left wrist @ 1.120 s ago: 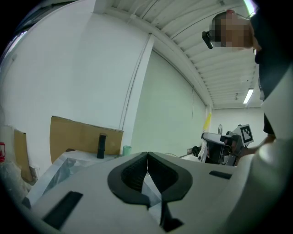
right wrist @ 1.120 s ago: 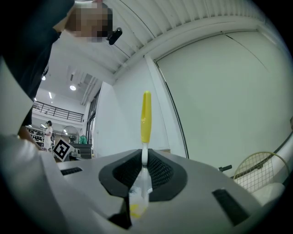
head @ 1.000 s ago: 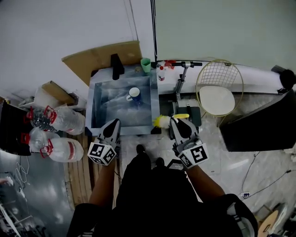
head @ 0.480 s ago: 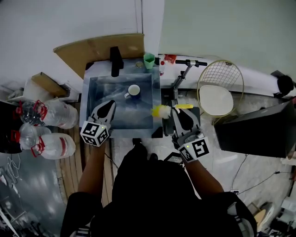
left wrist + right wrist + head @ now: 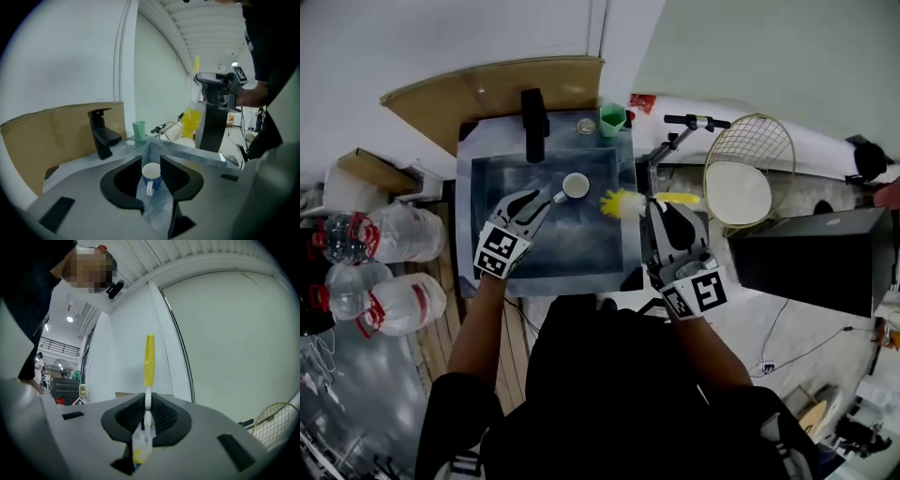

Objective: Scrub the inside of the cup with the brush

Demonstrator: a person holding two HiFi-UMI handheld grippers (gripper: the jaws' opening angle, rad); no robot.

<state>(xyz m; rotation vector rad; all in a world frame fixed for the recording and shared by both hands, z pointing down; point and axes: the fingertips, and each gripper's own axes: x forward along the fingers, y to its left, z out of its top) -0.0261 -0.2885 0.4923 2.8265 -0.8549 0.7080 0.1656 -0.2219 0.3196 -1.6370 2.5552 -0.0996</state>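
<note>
**Scrubbing not yet begun**

Head view: the cup stands in the sink by its far edge, untouched. Your brush hovers near it at the sink's right edge, bristles outside the cup. By my judgement, all the scrubbing is still to do.

Left gripper view: your left gripper has its jaws opening, with the cup framed between them (no pad on it).

Right gripper view: your right gripper is clamped on the brush handle.
</note>
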